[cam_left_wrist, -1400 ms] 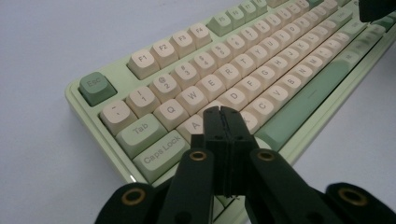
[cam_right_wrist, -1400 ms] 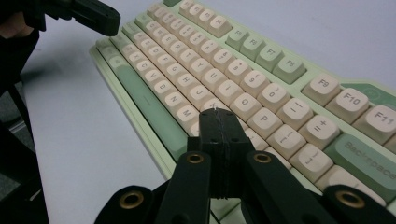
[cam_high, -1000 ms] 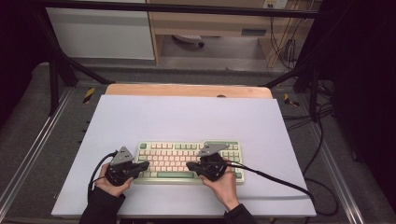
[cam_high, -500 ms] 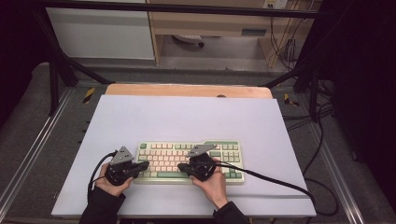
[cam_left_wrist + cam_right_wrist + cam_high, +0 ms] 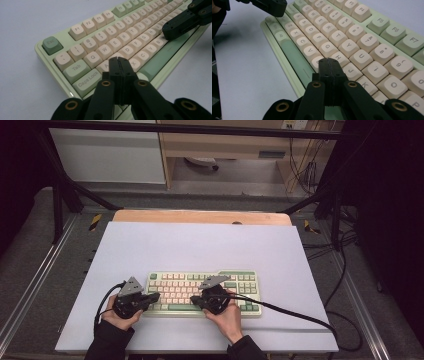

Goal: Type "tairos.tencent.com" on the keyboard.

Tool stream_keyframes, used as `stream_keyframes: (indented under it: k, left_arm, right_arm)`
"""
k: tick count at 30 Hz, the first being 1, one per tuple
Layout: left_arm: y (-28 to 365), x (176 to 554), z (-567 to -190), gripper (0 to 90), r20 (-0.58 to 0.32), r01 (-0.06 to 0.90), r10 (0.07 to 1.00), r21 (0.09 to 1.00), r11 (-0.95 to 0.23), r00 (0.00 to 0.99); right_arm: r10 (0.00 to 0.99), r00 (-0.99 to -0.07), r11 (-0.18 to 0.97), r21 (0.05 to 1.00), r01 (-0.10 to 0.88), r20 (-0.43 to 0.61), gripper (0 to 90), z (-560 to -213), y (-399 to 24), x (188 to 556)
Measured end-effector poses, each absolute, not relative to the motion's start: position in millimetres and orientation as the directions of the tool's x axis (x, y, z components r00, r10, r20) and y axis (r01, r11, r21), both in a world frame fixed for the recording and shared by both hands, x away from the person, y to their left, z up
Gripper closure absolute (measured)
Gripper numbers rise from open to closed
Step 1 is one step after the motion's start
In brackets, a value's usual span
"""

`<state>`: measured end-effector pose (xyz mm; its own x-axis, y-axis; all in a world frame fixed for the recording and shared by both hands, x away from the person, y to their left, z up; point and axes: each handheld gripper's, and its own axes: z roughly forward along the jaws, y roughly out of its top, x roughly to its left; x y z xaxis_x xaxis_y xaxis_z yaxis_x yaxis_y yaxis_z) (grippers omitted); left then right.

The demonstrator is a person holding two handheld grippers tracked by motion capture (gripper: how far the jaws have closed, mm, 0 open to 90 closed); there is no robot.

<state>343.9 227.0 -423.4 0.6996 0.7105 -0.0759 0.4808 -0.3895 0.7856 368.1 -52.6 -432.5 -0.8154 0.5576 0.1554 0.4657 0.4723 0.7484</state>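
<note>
White table (image 5: 200, 245) lies open around the keyboard (image 5: 200, 285); both fingers closed.

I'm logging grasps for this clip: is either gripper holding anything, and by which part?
Nothing is held. The left gripper and right gripper are both shut empty, tips over the keyboard.

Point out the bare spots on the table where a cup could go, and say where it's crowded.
Free: the wide stretch of the white table top between the keyboard and the wooden far edge, plus the strips left and right of the keyboard. Crowded: the near edge, where the left tool and right tool sit shut over the keys.
</note>
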Motion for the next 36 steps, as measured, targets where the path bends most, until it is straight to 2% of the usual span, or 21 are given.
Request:
stream_keyframes:
  k: [15, 36]
  left_arm:
    - [227.5, 343.4, -422.4, 89.9, -0.076, 0.479, 0.712, 0.788, -0.386, 0.698]
    - [223.9, 342.8, -420.4, 89.9, -0.072, 0.472, 0.707, 0.791, -0.389, 0.703]
  right_arm:
    - [0.57, -0.814, 0.464, 0.773, 0.433, 0.113, 90.0, -406.6, -71.6, 363.9]
    - [0.621, -0.771, 0.408, 0.782, 0.472, 0.142, 90.0, -406.4, -120.2, 362.7]
